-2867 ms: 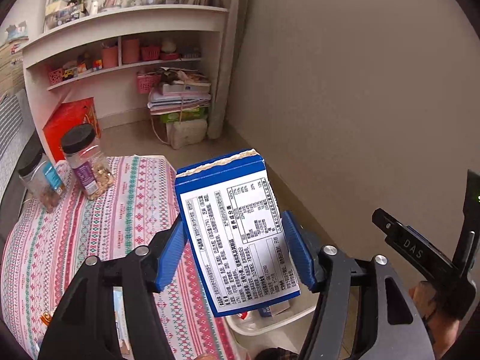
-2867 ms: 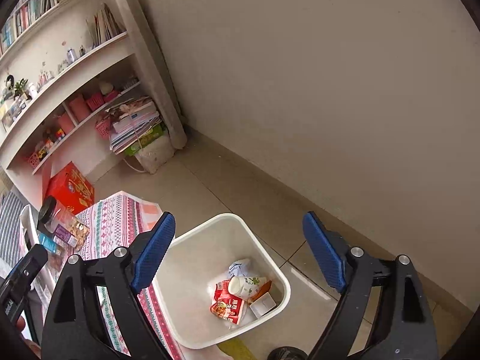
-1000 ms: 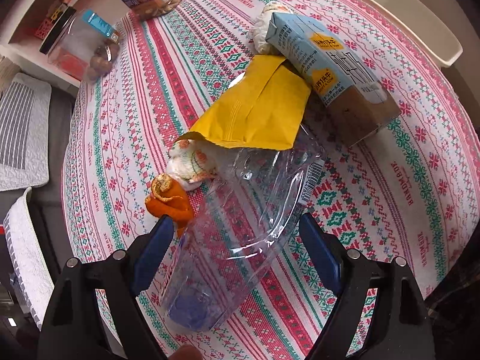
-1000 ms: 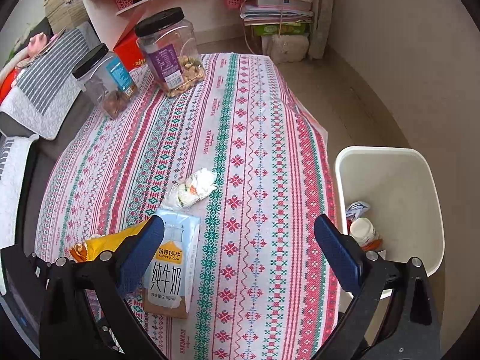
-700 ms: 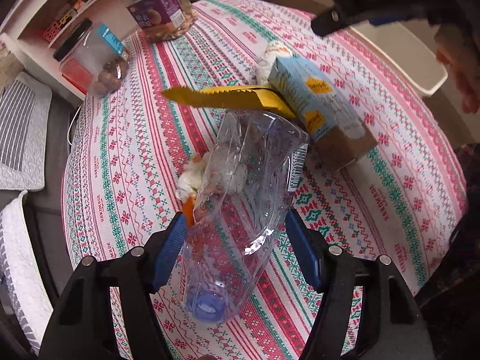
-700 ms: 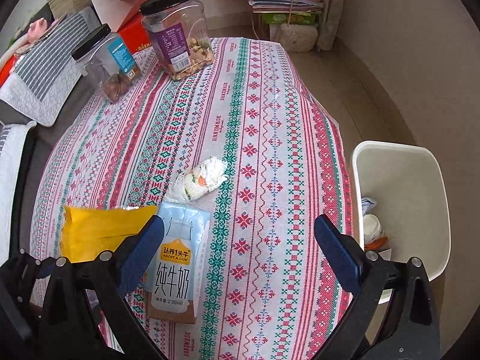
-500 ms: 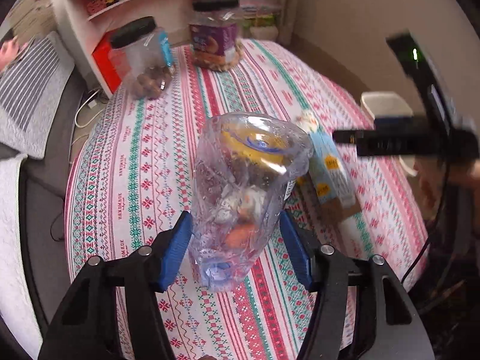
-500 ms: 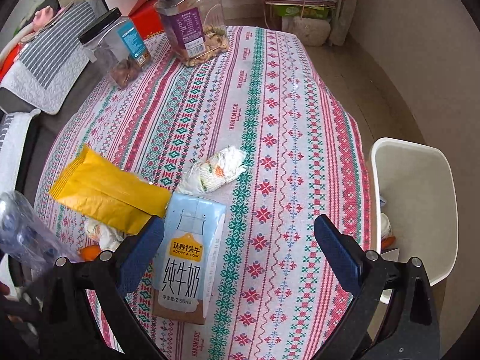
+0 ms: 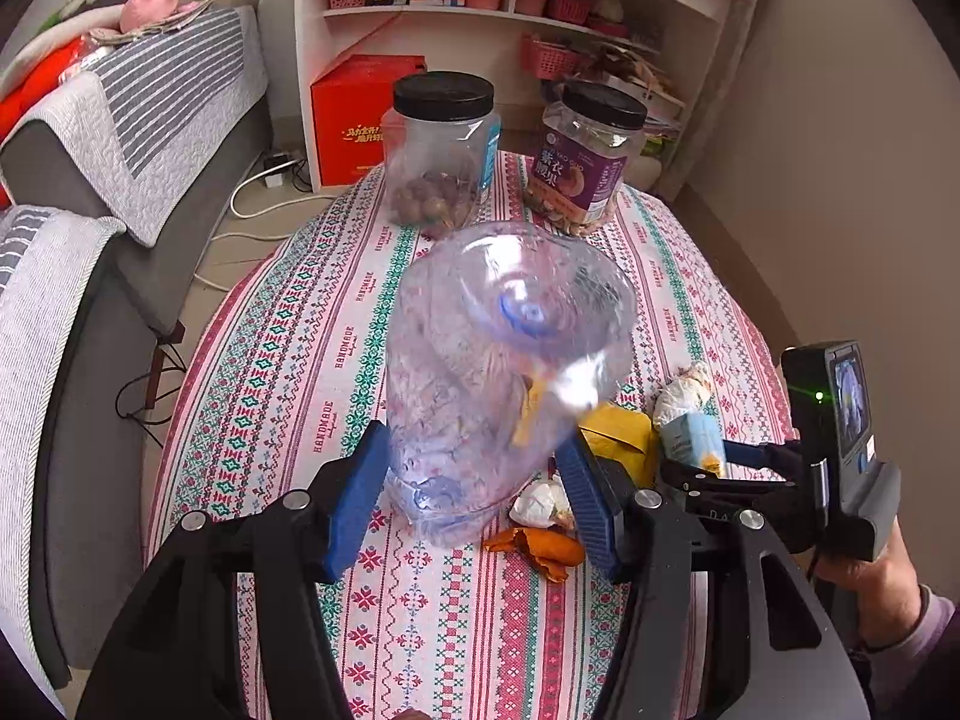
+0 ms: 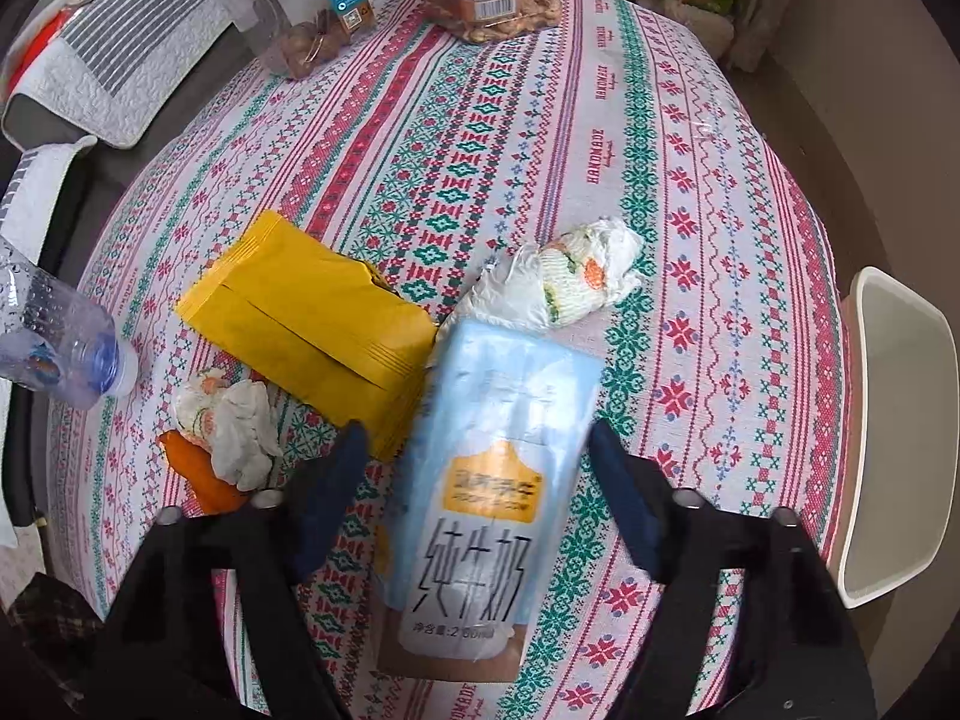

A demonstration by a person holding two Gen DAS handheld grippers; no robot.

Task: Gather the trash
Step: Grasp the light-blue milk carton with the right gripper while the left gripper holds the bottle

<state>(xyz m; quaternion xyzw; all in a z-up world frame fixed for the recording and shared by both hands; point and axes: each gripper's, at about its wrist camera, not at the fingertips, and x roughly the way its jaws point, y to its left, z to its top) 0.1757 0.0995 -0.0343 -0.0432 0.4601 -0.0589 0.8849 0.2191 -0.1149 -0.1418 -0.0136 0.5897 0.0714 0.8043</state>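
Patterned tablecloth [image 10: 690, 120], bottle [image 9: 504, 372] gripped (clear), carton [image 10: 492, 480].

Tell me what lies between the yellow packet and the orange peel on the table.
In the right wrist view, a crumpled white wrapper lies between the yellow packet and the orange peel, overlapping the peel.

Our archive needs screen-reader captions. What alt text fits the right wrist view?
The right gripper closes around a pale blue milk carton lying on a patterned tablecloth. A yellow packet and crumpled tissues lie beside it; a white bin stands at right.
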